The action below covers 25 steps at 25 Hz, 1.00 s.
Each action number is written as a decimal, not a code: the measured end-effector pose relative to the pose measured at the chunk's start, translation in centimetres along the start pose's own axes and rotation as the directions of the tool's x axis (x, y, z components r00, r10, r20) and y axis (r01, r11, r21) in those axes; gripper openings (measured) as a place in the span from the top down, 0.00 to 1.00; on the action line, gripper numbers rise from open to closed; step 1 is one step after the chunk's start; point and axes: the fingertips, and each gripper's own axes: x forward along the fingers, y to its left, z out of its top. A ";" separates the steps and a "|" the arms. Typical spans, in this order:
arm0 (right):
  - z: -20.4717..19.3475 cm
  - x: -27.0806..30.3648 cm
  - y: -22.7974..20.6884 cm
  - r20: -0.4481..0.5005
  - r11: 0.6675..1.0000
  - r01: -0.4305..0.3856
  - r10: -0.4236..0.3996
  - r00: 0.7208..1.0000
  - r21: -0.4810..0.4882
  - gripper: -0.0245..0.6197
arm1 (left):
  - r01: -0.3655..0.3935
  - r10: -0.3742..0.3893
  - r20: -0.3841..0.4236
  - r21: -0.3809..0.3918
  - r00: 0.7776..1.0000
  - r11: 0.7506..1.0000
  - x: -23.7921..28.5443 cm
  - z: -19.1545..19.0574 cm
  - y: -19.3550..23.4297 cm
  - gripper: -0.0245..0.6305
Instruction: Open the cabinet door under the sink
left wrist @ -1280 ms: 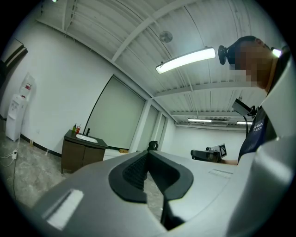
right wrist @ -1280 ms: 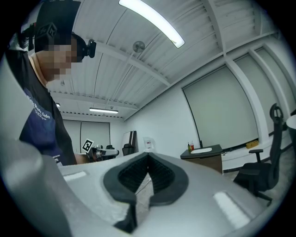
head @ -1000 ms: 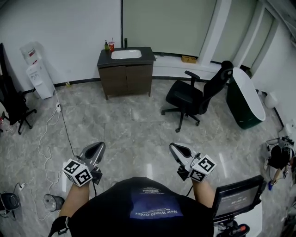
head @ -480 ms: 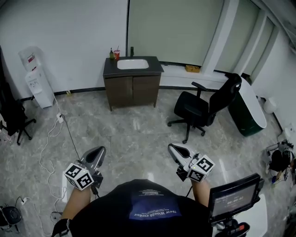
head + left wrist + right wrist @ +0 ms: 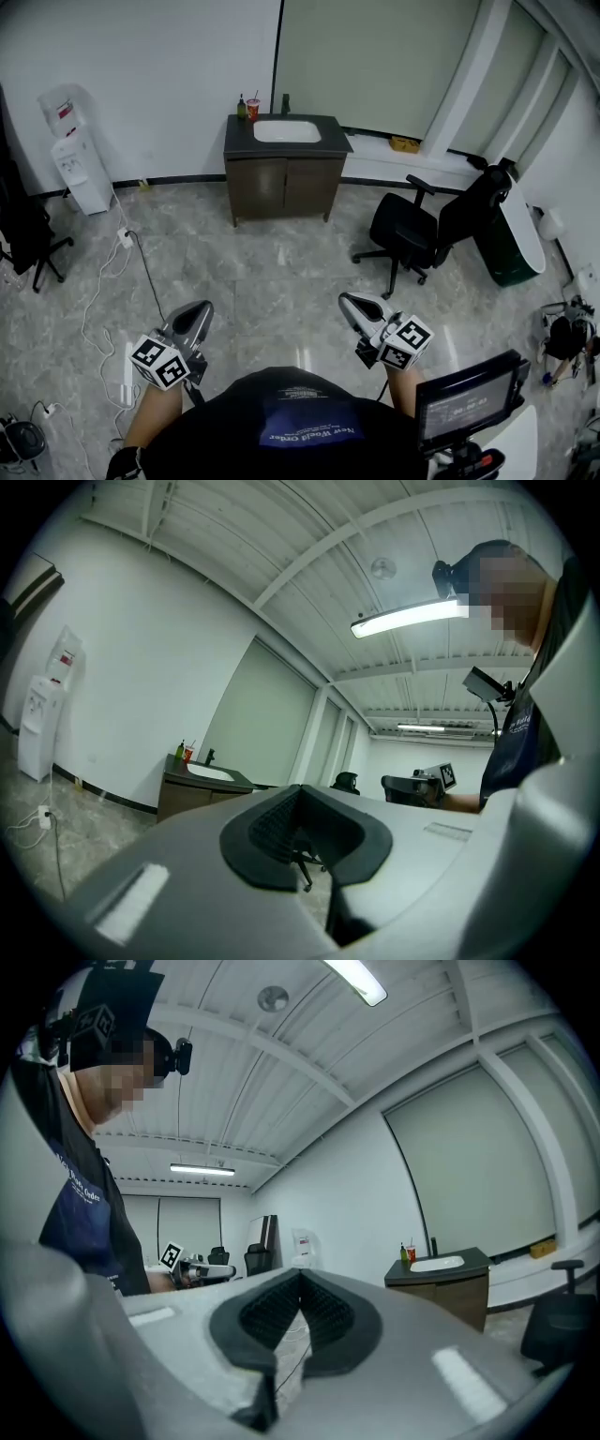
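At 12 o'clock in the head view, against the far wall: the cabinet (image 5: 286,186), dark wood, with a white sink (image 5: 286,131) set in its dark surface; its two doors (image 5: 284,187) both closed and flush; a bottle (image 5: 242,105), a red cup (image 5: 253,107) and a tap (image 5: 285,101) at the back edge of the surface.

At 6 o'clock, well apart from the cabinet: the person, holding both tongs level over the grey marble floor (image 5: 281,272).

Left tongs (image 5: 201,310), at 7 o'clock: pads closed together, nothing between them; cabinet visible far off in the left gripper view.

Right tongs (image 5: 347,302), at 5 o'clock: pads closed together, nothing held; cabinet visible far off in the right gripper view.

At 2 o'clock: a black office chair (image 5: 422,230).

At 10 o'clock: a white water dispenser (image 5: 75,164), with a cable (image 5: 150,272) trailing across the floor.

At 4 o'clock: a small screen (image 5: 464,403).
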 end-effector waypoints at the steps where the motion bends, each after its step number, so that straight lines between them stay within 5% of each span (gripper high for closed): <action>1: 0.1 0.7 -0.5 -0.002 1.000 -0.006 0.006 1.000 0.003 0.96 | -0.012 0.012 -0.003 -0.006 1.000 1.000 0.2 0.0 0.5 0.96; 9: -0.1 5.9 -6.7 -0.001 0.996 -0.090 0.090 0.996 0.020 0.96 | -0.085 0.085 -0.006 -0.004 0.996 0.996 4.5 0.0 4.1 0.96; 18: 4.3 10.3 -20.0 0.004 0.977 -0.214 0.214 0.977 -0.020 0.96 | -0.183 0.183 0.056 0.008 0.982 0.983 16.4 2.9 6.1 0.96; 25: 3.3 9.7 -24.2 0.000 0.973 -0.229 0.229 0.973 -0.036 0.96 | -0.176 0.174 0.077 0.022 0.982 0.984 21.1 2.1 5.4 0.96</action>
